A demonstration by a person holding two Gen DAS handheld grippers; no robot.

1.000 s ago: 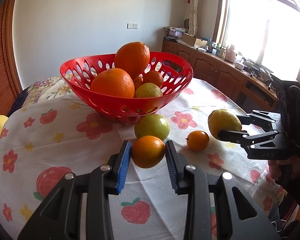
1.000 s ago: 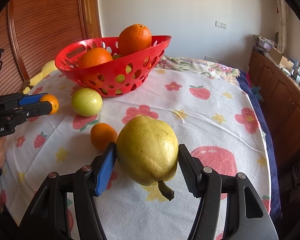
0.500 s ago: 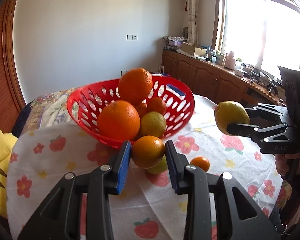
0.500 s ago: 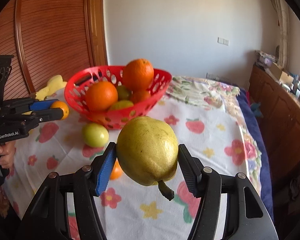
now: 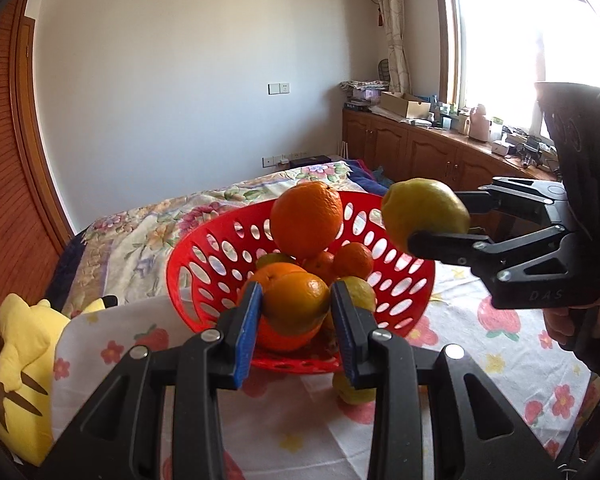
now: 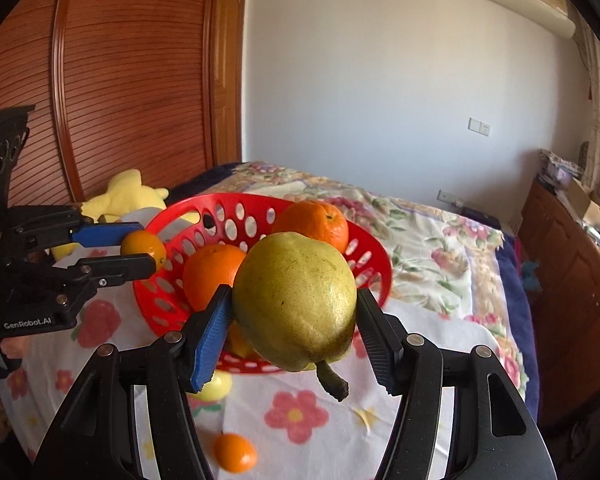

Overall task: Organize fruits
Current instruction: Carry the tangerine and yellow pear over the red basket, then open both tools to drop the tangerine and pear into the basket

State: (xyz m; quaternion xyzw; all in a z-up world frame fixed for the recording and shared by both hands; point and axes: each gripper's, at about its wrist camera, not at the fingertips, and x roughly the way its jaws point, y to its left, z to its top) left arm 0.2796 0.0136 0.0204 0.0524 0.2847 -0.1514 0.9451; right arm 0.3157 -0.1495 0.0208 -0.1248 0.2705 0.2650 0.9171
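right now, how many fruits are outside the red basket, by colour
orange: 2, one held in the left gripper, a small orange, and one tangerine lying on the cloth
yellow-green: 2, the pear held in the right gripper, and a round fruit on the cloth
total: 4

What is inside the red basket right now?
The red basket holds a pile of fruit: a large orange on top, a second large orange, a small orange and a yellow-green fruit. The held fruit hide the basket's floor.
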